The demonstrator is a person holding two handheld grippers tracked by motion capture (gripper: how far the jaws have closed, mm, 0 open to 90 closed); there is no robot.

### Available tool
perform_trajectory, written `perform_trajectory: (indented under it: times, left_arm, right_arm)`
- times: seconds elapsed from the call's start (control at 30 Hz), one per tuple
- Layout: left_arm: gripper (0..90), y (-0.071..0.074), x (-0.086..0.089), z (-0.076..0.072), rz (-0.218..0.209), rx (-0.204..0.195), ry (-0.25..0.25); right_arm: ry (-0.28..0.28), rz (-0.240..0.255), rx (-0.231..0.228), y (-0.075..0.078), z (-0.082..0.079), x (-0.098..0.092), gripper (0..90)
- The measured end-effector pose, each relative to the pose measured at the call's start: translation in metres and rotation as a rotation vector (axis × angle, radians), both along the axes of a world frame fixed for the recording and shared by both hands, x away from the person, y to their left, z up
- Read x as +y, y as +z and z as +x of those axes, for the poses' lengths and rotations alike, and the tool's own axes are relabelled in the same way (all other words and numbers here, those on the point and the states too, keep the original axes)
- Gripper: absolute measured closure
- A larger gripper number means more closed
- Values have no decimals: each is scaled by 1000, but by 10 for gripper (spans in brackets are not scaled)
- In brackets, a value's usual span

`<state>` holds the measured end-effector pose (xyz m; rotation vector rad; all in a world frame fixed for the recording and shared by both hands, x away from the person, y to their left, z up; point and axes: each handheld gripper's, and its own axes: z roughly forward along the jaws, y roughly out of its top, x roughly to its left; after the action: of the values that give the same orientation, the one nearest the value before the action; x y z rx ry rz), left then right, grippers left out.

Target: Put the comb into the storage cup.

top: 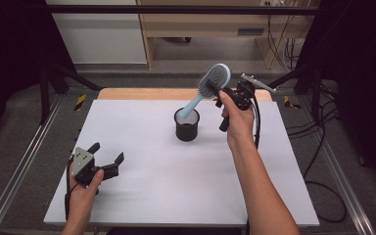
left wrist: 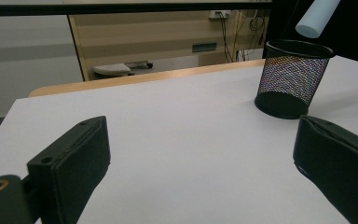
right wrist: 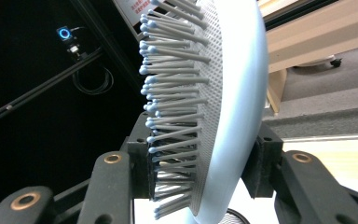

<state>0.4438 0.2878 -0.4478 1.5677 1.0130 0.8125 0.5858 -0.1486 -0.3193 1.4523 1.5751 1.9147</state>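
High view: hairbrush (top: 209, 85) slants, handle down into cup (top: 186, 128).

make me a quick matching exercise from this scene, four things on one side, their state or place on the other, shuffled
Things:
1. hairbrush
2. mesh cup
3. left gripper
4. right gripper

States or places:
A. jaws apart, nothing between them, low over the white table
B. standing upright near the table's middle
C. lifted and tilted, handle end just above the cup's mouth
D. clamped on the brush head, bristles against one pad

Pairs: 1-C, 2-B, 3-A, 4-D
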Motion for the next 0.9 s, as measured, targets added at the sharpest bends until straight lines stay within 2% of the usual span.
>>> perform_trajectory:
  times: [0.3, 0.63, 0.9]
  left_arm:
    - [38, 0, -1, 0, 4, 1, -7]
    - [37, -1, -3, 0, 1, 1, -10]
    - [37, -1, -3, 0, 2, 1, -10]
  right_arm:
    - [-20, -33, -11, -1, 2, 0, 542]
    - [-34, -74, -32, 9, 1, 0, 541]
    - [-46, -105, -39, 8, 2, 0, 540]
